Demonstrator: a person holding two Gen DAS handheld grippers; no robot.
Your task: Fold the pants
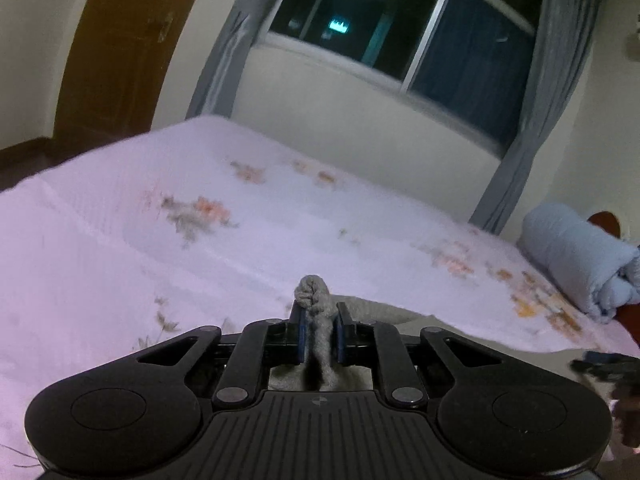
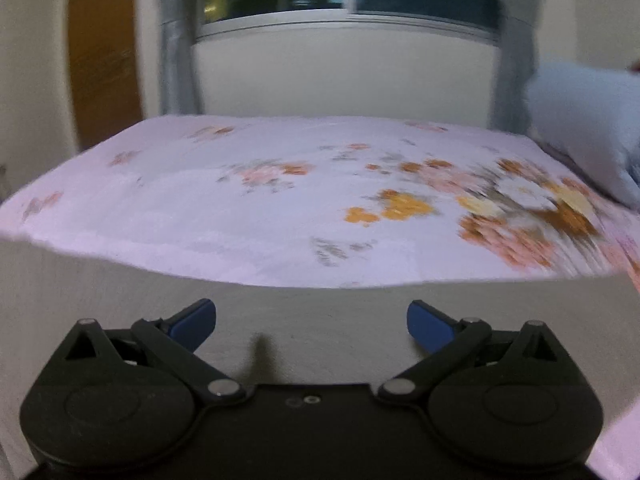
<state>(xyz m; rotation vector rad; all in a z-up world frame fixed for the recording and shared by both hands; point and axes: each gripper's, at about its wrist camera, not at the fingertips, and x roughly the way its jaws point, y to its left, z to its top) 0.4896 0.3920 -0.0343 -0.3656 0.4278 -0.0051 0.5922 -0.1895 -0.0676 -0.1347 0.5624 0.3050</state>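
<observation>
The grey pants [image 2: 120, 280] lie spread on the bed in the right wrist view, filling the near foreground. My left gripper [image 1: 319, 312] is shut on a bunched fold of the grey pants [image 1: 314, 292], which sticks up between the blue pads and is lifted above the bed. More grey cloth [image 1: 384, 312] trails down to the right behind it. My right gripper [image 2: 312, 320] is open wide with its blue pads [image 2: 196, 318] apart, empty, just above the flat grey cloth.
The bed [image 1: 120, 240] has a pale pink sheet with orange flowers [image 2: 404, 204]. A rolled light blue blanket [image 1: 576, 256] lies at the bed's right end, also in the right wrist view [image 2: 588, 128]. Wall, window and curtains stand behind; a brown door [image 1: 116, 48] at left.
</observation>
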